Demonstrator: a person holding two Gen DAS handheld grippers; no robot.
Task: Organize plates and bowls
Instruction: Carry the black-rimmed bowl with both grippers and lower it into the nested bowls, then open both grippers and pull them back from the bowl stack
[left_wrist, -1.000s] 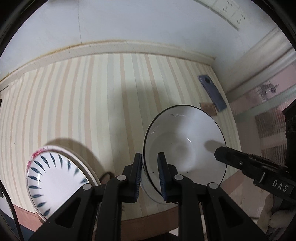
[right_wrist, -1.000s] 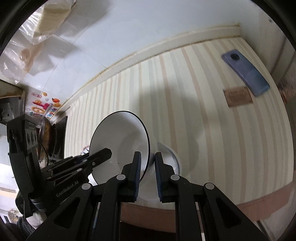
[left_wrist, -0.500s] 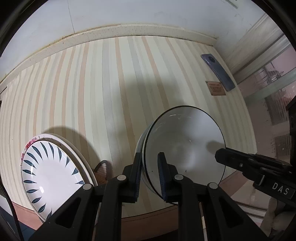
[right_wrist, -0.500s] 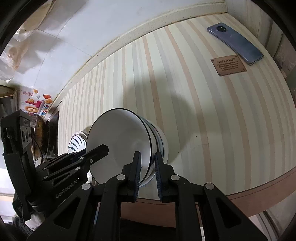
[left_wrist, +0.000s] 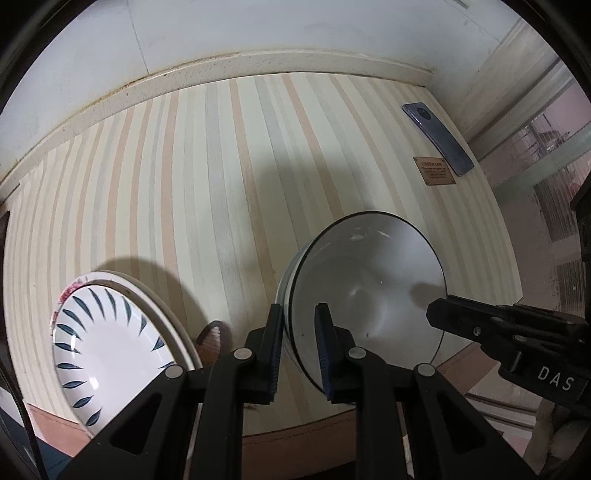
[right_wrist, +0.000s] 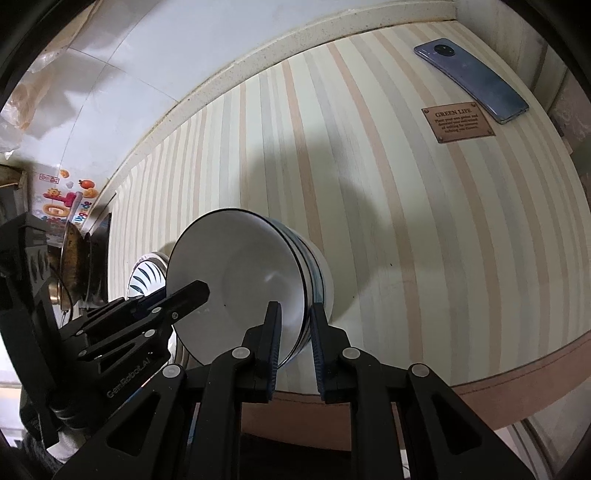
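White and black-rimmed, the glossy top bowl (left_wrist: 369, 291) is pinched at opposite rim edges by the left gripper (left_wrist: 298, 350) and right gripper (right_wrist: 295, 347), nested in a bowl stack (right_wrist: 314, 273) near the striped table's (left_wrist: 221, 166) near edge, a phone (right_wrist: 471, 79) far right.

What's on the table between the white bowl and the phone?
Just a small brown plaque beside the phone; otherwise bare striped table from the bowl, clearest in the right wrist view.

dim indoor light, soft shadows across the striped table (left_wrist: 229, 192), heavy fisheye bending, dark corners
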